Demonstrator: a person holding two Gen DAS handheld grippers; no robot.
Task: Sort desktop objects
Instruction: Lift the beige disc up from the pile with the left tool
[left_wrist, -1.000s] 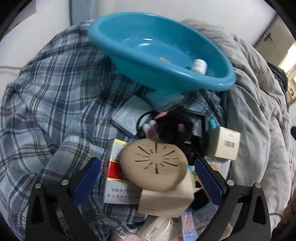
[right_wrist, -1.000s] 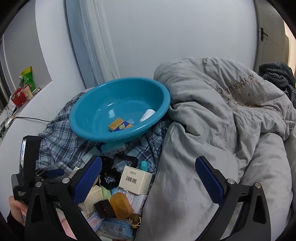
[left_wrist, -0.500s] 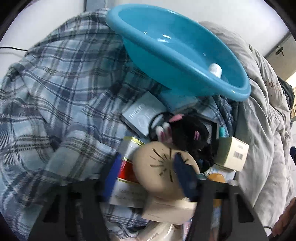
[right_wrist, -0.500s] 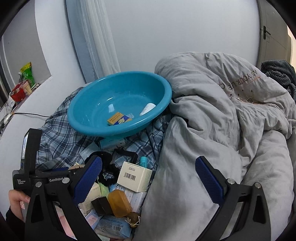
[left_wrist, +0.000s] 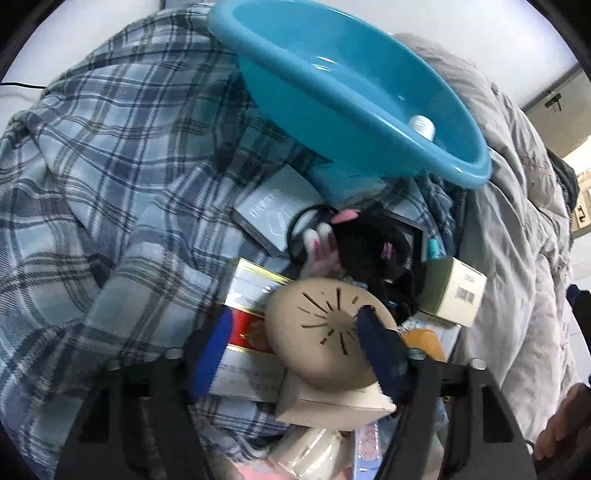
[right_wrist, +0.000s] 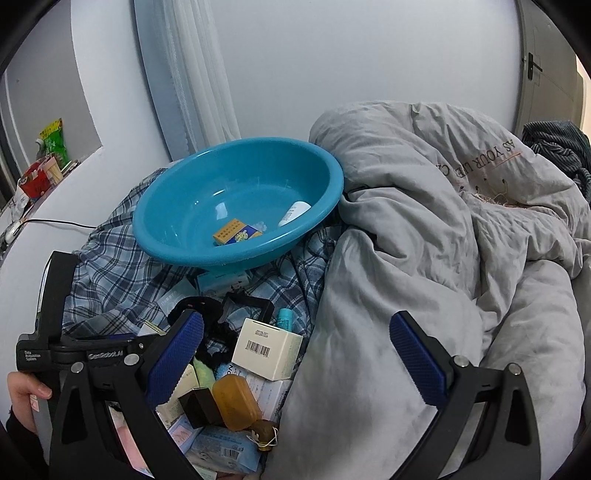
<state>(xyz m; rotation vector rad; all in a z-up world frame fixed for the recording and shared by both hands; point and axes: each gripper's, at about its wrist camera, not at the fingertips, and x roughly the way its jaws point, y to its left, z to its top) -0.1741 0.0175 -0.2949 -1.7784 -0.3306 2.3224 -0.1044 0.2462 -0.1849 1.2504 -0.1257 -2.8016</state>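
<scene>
Closing around a beige round disc, the left claw has its blue pads partly drawn in — the right pad lies against the disc's slotted face, the left pad just beside its edge over a red-and-white box; whether the grip is firm I cannot tell. The disc rests on a cream box in a heap of small things on the plaid sheet of a bed. Beyond the heap, a blue basin holds a yellow-and-blue packet and a white tube. The right claw hangs wide open and empty — above a barcoded white box and the grey duvet.
</scene>
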